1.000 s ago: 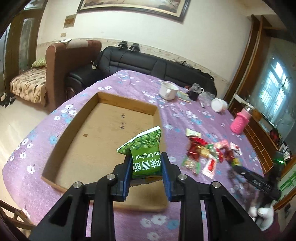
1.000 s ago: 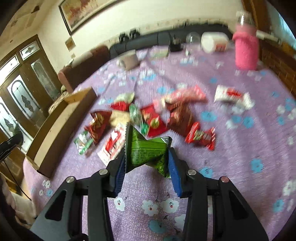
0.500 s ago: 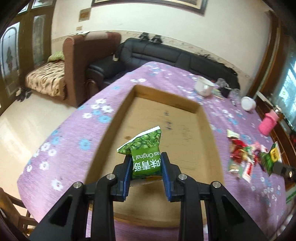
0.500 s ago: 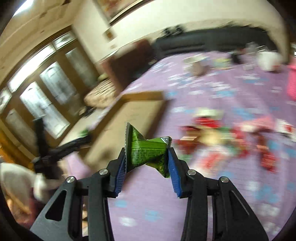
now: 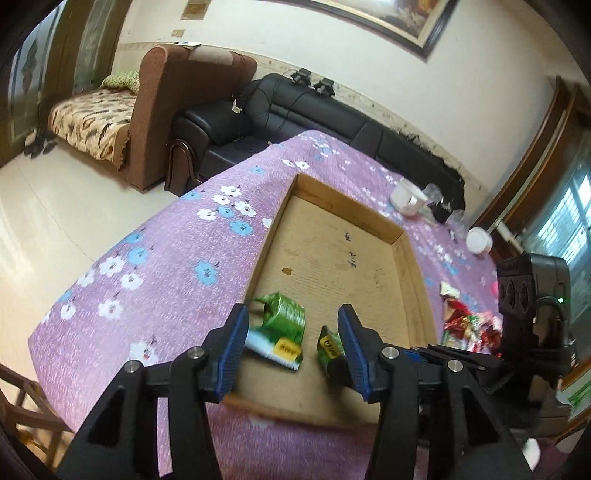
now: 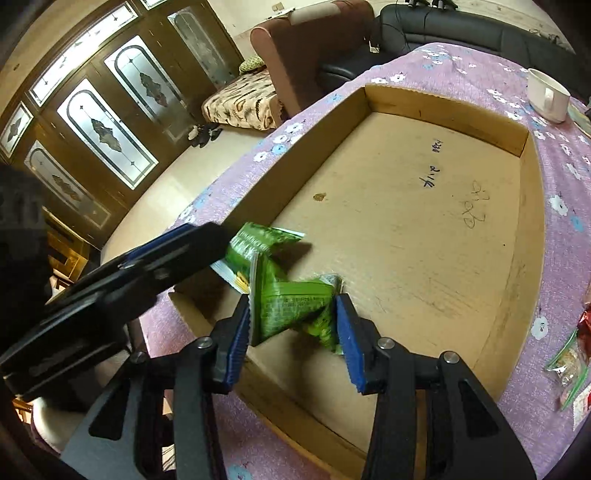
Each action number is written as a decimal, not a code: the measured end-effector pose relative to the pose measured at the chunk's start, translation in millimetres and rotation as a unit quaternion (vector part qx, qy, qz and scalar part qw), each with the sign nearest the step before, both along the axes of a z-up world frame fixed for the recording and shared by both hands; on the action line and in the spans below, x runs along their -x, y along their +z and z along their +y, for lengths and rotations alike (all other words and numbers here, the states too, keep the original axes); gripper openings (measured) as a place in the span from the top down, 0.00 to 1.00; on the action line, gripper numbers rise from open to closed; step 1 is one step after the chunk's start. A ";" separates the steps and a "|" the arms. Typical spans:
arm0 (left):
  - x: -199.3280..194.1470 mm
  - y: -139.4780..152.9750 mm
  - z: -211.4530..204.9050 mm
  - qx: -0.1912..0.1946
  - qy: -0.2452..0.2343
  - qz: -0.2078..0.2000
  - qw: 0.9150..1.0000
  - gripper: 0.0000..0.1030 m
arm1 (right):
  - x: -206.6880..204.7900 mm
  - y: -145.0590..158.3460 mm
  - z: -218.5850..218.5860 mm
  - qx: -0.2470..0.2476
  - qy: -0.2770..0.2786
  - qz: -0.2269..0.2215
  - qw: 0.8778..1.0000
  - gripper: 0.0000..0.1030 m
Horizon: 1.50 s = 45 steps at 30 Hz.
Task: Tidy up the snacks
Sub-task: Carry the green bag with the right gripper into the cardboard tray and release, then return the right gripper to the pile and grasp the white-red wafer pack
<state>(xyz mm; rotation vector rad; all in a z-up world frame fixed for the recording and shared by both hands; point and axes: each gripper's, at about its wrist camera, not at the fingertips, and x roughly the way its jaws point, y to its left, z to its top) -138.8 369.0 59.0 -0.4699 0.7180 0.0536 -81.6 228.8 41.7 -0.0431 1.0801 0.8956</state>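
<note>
- Ahead of you, the tabletop [image 5: 155,266] wears a purple cloth with blue and white flowers.
- A white mug [image 5: 407,198] stands near its far edge (handle toward you).
- Beyond it you have a black leather sofa [image 5: 332,122] along the wall.
- A brown armchair [image 5: 184,96] sits just left of that.
- You can see a framed picture [image 5: 384,18] above.

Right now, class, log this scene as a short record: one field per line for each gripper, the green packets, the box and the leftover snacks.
left gripper: open, above the box's near end
released packet: green, in the box, below the left gripper's parted jaws
right gripper: shut on second packet, over the box's near end
box: shallow cardboard, on purple cloth
snack pile: on the cloth right of the box, unsorted
</note>
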 end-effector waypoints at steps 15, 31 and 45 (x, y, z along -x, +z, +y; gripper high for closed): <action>31.1 37.4 -55.1 -0.025 0.017 -0.056 0.998 0.31 | 39.3 56.6 -101.4 -0.085 -0.129 -0.187 0.970 0.16; 59.7 79.5 -115.5 -0.111 0.022 -0.050 0.992 0.31 | -4.6 39.6 -208.7 -0.032 -0.249 -0.212 0.944 0.16; 37.2 72.0 -140.3 -0.094 0.000 -0.042 0.995 0.31 | -2.1 43.7 -237.2 -0.073 -0.265 -0.203 0.940 0.16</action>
